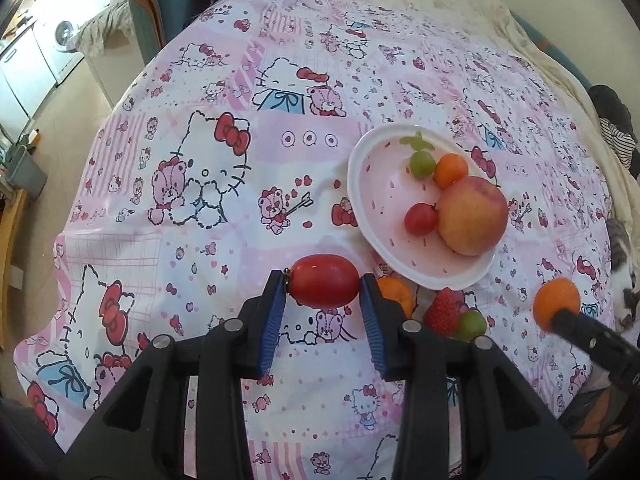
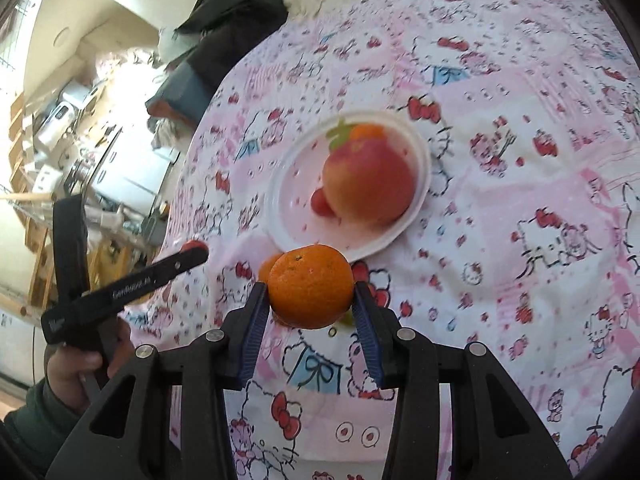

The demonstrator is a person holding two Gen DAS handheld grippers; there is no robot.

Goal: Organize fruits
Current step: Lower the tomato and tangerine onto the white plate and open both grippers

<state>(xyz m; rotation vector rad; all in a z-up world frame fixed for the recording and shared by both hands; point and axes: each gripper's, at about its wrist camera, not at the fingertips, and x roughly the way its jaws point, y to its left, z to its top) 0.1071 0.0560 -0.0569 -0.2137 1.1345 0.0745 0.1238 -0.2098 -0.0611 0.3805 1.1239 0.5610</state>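
My left gripper [image 1: 324, 287] is shut on an oval red tomato [image 1: 325, 286], held above the cloth just left of the white-and-pink plate [image 1: 362, 184]. The plate holds an apple [image 1: 472, 216], a cherry tomato [image 1: 420, 219], a green grape [image 1: 422, 163] and a small orange fruit [image 1: 451, 170]. My right gripper [image 2: 311, 294] is shut on a mandarin [image 2: 311, 286], in front of the plate [image 2: 280, 200]; from the left wrist view that mandarin [image 1: 557, 305] shows at the right. On the cloth lie another mandarin [image 1: 396, 294], a strawberry [image 1: 442, 312] and a green grape [image 1: 472, 323].
A pink cartoon-print cloth [image 1: 200, 184] covers the round table. A cat [image 1: 622, 272] sits at the right edge. A chair [image 1: 156, 12] with dark clothing stands behind the table, and a person's hand [image 2: 76, 364] holds the left gripper's handle. Kitchen units lie beyond the left edge.
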